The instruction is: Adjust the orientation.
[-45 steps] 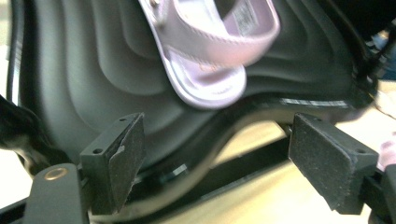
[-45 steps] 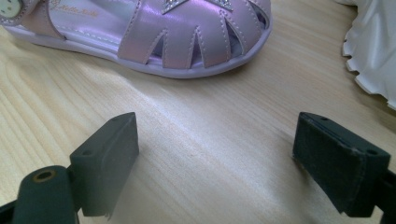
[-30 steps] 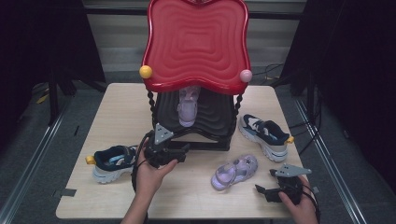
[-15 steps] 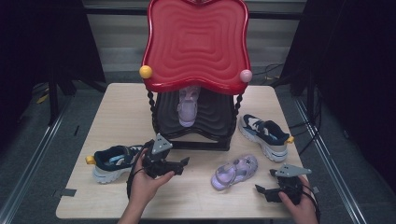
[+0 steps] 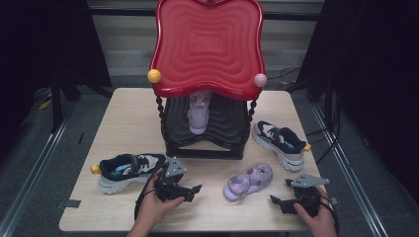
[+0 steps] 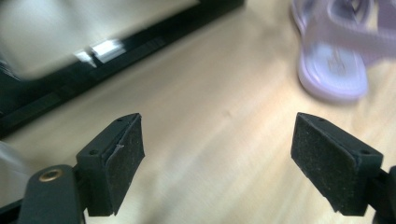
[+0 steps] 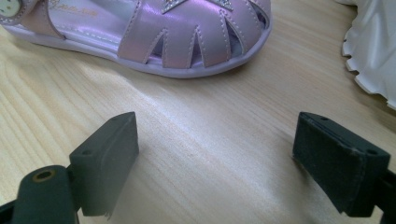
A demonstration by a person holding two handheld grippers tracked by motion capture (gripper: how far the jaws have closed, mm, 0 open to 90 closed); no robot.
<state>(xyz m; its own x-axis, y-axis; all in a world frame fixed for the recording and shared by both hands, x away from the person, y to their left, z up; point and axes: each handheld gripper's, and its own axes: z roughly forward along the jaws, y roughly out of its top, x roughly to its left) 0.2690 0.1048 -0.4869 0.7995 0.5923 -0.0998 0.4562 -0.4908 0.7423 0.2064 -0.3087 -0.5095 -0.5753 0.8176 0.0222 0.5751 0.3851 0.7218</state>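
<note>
Two hand-held grippers worked low over the near part of the table [image 5: 123, 113]. The left hand-held gripper [image 5: 193, 191] sat near the table's middle, just right of a navy and white sneaker [image 5: 126, 171], and pointed right toward the lilac sandal [image 5: 248, 180]; its jaws stood wide apart with only bare wood between them, and in the left gripper view the sandal [image 6: 334, 65] lay beyond the right pad [image 6: 322, 161], apart from it. The right hand-held gripper [image 5: 275, 202] rested at the near right corner, pointing left; its jaws were also released, gaping over bare table, with the sandal [image 7: 154, 39] lying on its sole just ahead of them, untouched. A second lilac sandal [image 5: 199, 112] lay on the black lower shelf of the red-topped stand [image 5: 207, 49] at the far middle of the table. Another navy and white sneaker [image 5: 280, 143] stood right of the stand, beyond the loose sandal and apart from it.
</note>
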